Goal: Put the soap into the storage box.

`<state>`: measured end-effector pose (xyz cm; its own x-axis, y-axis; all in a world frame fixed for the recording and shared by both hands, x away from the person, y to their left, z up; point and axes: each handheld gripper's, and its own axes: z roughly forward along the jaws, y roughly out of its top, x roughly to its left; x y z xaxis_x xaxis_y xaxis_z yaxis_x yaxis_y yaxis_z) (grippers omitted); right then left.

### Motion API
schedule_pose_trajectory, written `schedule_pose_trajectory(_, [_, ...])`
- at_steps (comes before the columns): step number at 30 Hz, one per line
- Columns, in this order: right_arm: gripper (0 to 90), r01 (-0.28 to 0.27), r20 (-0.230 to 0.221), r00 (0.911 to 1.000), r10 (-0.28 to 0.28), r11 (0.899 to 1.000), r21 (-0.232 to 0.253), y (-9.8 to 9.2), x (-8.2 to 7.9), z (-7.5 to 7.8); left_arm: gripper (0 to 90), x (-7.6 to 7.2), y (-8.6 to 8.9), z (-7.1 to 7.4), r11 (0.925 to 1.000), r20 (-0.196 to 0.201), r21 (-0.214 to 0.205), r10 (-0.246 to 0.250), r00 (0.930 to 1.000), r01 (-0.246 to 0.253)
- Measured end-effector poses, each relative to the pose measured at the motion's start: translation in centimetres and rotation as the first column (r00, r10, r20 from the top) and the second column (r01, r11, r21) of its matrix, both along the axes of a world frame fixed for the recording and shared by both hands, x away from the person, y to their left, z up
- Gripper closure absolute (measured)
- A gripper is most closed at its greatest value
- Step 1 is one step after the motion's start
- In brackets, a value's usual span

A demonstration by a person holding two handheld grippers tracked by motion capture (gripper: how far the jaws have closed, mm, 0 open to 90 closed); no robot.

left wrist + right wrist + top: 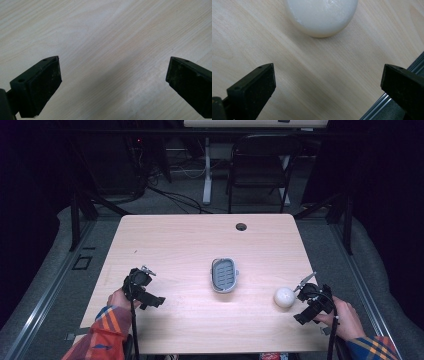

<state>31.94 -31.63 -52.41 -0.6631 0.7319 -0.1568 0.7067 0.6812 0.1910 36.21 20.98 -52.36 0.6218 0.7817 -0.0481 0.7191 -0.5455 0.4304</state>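
Dark curtains and a folding chair close off the far side of the room; nearer us stands a pale wooden tabletop point(200, 245) with a small round cable hole near its far edge.

Largest thing on it: a grey oval slotted plastic tray point(224, 275), roughly at the middle of the tabletop, long axis running from the near edge toward the far edge.

Next: a smooth white ball, soap-like in look point(284, 297), resting on the wood toward the right edge, nearer the near right corner than the far one, well apart from the tray.

We hold the right gripper point(305, 287) just beside the ball, on its right-edge side. In the right gripper view the ball point(321, 15) lies straight ahead of the jaws and slightly left of their centre line; the jaws stand wide apart with nothing between them, bare wood below.

Our left gripper point(144, 275) hovers near the left edge, well apart from both ball and tray, jaws spread wide and empty over bare wood point(107, 50).

Judgement: the right hand is far nearer the ball; a short push forward, nudged left, should bring it between the jaws. The ball, being round, offers no preferred grip axis and may roll away.
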Motion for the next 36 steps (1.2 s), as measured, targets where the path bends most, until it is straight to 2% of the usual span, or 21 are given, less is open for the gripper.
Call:
schedule_pose_trajectory(3, [0.0, -0.016, -0.014, 0.9998, 0.016, 1.000, 0.011, 0.1, 0.1, -0.1, 0.0, 0.1, 0.0, 0.0, 0.9999, -0.001, -0.010, 0.003, 1.0000, -0.003])
schedule_pose_trajectory(5, [0.0, -0.025, -0.012, 0.9996, 0.025, 1.000, -0.001, 0.1, 0.1, 0.0, 0.0, 0.1, -0.1, 0.0, 0.9999, -0.004, -0.014, 0.009, 1.0000, -0.009])
schedule_pose_trajectory(8, [0.0, -0.021, -0.007, 0.9998, 0.021, 1.000, 0.005, 0.1, 0.1, 0.0, 0.0, 0.0, -0.2, 0.2, 0.9992, 0.004, -0.036, 0.020, 0.9998, -0.020])
schedule_pose_trajectory(12, [0.0, -0.029, 0.003, 0.9996, 0.029, 1.000, 0.008, 0.2, 0.1, 0.3, 0.0, -0.2, -0.5, 0.4, 0.9990, 0.016, -0.033, 0.029, 0.9995, -0.028])
schedule_pose_trajectory(13, [0.0, -0.026, 0.007, 0.9996, 0.026, 0.999, 0.017, 0.2, 0.1, 0.3, 0.0, -0.3, -0.5, 0.5, 0.9991, 0.020, -0.031, 0.031, 0.9993, -0.030])
schedule_pose_trajectory(14, [0.0, -0.004, 0.030, 0.9995, 0.002, 0.998, 0.064, 0.3, -0.2, -0.1, 0.0, -0.3, -0.5, 0.5, 0.9991, 0.019, -0.030, 0.032, 0.9993, -0.031])
schedule_pose_trajectory(15, [0.0, -0.037, 0.002, 0.9993, 0.037, 0.999, 0.019, 0.2, 0.0, 0.4, 0.1, -0.3, -0.5, 0.5, 0.9990, 0.013, -0.031, 0.033, 0.9994, -0.032])
schedule_pose_trajectory(16, [0.0, -0.037, 0.002, 0.9993, 0.037, 0.999, 0.019, 0.2, 0.0, 0.4, 0.1, -0.3, -0.5, 0.5, 0.9989, 0.012, -0.032, 0.035, 0.9993, -0.035])
schedule_pose_trajectory(17, [0.0, -0.029, 0.011, 0.9995, 0.029, 0.998, 0.048, 0.2, 0.1, 0.3, 0.1, -0.3, -0.4, 0.5, 0.9989, 0.018, -0.031, 0.034, 0.9992, -0.034])
schedule_pose_trajectory(20, [0.0, -0.030, 0.015, 0.9995, 0.029, 0.997, 0.067, 0.2, 0.1, 0.3, 0.1, -0.3, -0.5, 0.5, 0.9990, 0.014, -0.029, 0.034, 0.9993, -0.034])
schedule_pose_trajectory(21, [0.0, -0.072, -0.019, 0.9972, 0.073, 0.997, 0.028, 0.2, 0.4, 0.8, 0.1, -0.3, -0.5, 0.5, 0.9990, 0.017, -0.028, 0.034, 0.9993, -0.034])
schedule_pose_trajectory(22, [0.0, -0.072, -0.019, 0.9972, 0.073, 0.997, 0.028, 0.2, 0.4, 0.8, 0.1, -0.3, -0.5, 0.4, 0.9992, 0.018, -0.025, 0.033, 0.9993, -0.033])
schedule_pose_trajectory(23, [0.0, -0.043, 0.015, 0.9990, 0.042, 0.996, 0.074, 0.2, 0.1, 0.5, 0.1, -0.2, -0.6, 0.4, 0.9993, 0.014, -0.022, 0.031, 0.9994, -0.031])
schedule_pose_trajectory(24, [0.0, -0.042, 0.019, 0.9990, 0.041, 0.997, 0.072, 0.2, 0.2, 0.6, 0.1, -0.2, -0.6, 0.3, 0.9994, 0.009, -0.018, 0.028, 0.9996, -0.028])
schedule_pose_trajectory(25, [0.0, -0.036, 0.018, 0.9993, 0.034, 0.994, 0.104, 0.2, 0.2, 0.5, 0.1, -0.2, -0.7, 0.3, 0.9995, 0.007, -0.012, 0.028, 0.9996, -0.027])
schedule_pose_trajectory(26, [0.0, -0.047, 0.010, 0.9989, 0.047, 0.994, 0.099, 0.1, 0.4, 0.6, 0.1, -0.2, -0.8, 0.2, 0.9997, 0.004, -0.008, 0.025, 0.9997, -0.025])
schedule_pose_trajectory(27, [0.0, -0.036, 0.020, 0.9992, 0.034, 0.991, 0.130, 0.3, 0.4, 0.4, 0.1, -0.2, -0.8, 0.2, 0.9998, 0.002, -0.002, 0.019, 0.9998, -0.019])
schedule_pose_trajectory(28, [0.0, -0.057, 0.004, 0.9984, 0.057, 0.992, 0.109, 0.3, 0.6, 0.5, 0.1, -0.2, -0.8, 0.2, 0.9998, 0.003, -0.002, 0.019, 0.9998, -0.019])
schedule_pose_trajectory(29, [0.0, -0.059, -0.003, 0.9982, 0.060, 0.991, 0.119, 0.5, 0.7, 0.5, 0.1, -0.2, -0.8, 0.2, 0.9998, 0.003, -0.001, 0.018, 0.9998, -0.018])
schedule_pose_trajectory(36, [0.0, -0.071, 0.011, 0.9974, 0.070, 0.990, 0.118, 1.2, 1.1, 0.3, 0.0, -0.1, -0.9, 0.1, 0.9999, -0.001, -0.002, 0.016, 0.9999, -0.016])
